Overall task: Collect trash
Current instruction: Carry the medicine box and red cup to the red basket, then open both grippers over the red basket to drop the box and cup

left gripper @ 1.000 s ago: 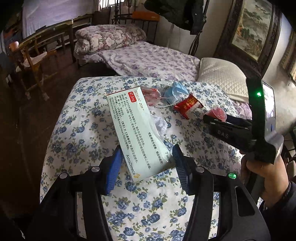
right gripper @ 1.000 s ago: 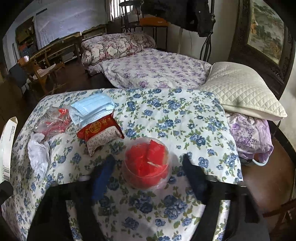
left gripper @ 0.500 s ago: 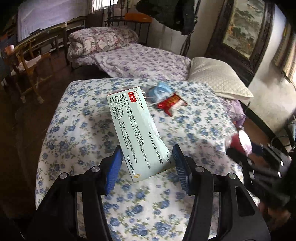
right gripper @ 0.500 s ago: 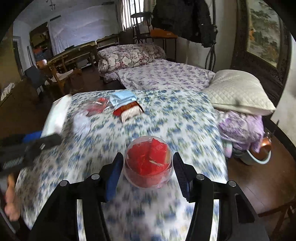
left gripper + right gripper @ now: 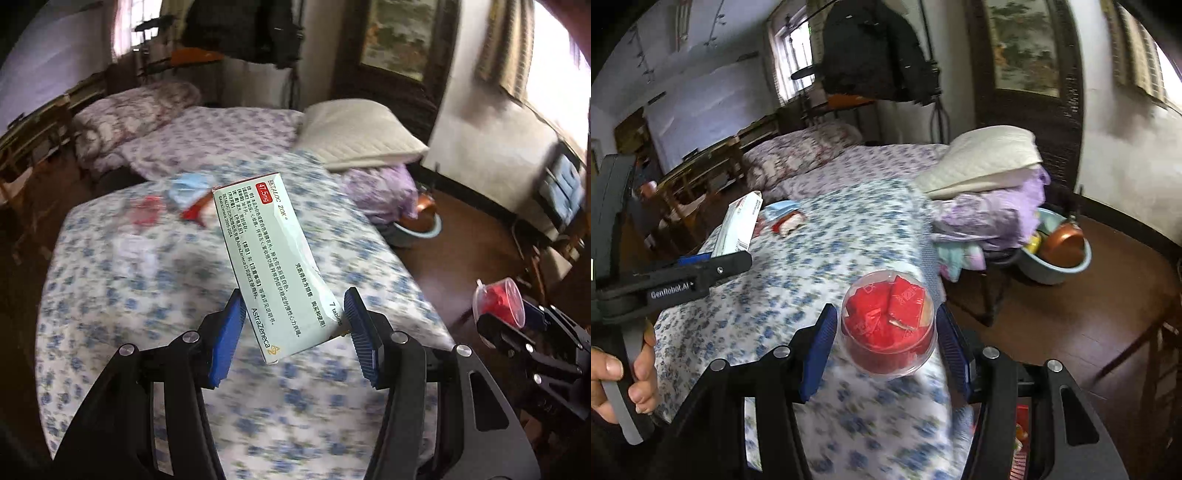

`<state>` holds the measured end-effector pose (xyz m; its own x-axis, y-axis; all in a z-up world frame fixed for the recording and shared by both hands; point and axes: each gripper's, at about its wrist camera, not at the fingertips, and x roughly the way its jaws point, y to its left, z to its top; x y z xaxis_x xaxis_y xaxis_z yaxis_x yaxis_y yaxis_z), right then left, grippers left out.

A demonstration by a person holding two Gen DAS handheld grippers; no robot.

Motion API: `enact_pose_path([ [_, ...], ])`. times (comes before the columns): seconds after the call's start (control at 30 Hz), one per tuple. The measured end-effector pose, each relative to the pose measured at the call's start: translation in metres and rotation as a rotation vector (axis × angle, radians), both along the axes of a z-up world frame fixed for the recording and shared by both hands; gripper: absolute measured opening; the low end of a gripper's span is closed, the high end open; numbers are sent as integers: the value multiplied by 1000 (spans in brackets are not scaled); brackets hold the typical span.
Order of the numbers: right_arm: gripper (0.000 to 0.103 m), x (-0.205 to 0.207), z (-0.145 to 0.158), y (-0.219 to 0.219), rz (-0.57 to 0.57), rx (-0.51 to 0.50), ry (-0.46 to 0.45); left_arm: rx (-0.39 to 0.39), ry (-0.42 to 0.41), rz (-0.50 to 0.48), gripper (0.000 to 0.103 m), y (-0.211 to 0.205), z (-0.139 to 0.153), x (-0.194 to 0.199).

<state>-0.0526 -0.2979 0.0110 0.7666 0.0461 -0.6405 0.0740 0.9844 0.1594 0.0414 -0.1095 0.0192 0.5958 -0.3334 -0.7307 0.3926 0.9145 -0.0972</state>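
A medicine box (image 5: 273,273) is clamped in the left gripper (image 5: 293,332), a plastic cup (image 5: 888,325) in the right gripper (image 5: 884,339); a mask (image 5: 188,186) and wrappers (image 5: 147,210) are left on the bed (image 5: 110,295)

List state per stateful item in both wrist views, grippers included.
left gripper: shut on the medicine box
right gripper: shut on the plastic cup
medicine box: closed, held off the bed, tilted
plastic cup: lidded, full of red wrappers, held
face mask: crumpled, lying on the bed
red snack packet: lying on the bed
basin: on the floor, holding a copper pot
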Motion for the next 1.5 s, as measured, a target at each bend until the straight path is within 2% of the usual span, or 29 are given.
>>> enact_pose_path([
  [0.17, 55, -25, -4, -34, -57, 13, -4, 3, 7, -105, 54, -45, -4, -21],
  [0.37, 55, -53, -23, -76, -129, 36, 24, -2, 32, -249, 54, -94, -12, -44],
  [0.73, 55, -80, -86, -138, -234, 54, 162, 4, 159, -473, 54, -181, -42, -81],
  [0.97, 55, -91, -122, -161, -262, 99, 219, 54, 226, -560, 54, -223, -70, -99],
  [1.27, 55, -92, -189, -178, -308, 185, 367, 113, 322, -649, 55, -259, -106, -110],
  [1.5, 55, -91, -217, -183, -323, 215, 425, 143, 391, -690, 55, -277, -129, -113],
])
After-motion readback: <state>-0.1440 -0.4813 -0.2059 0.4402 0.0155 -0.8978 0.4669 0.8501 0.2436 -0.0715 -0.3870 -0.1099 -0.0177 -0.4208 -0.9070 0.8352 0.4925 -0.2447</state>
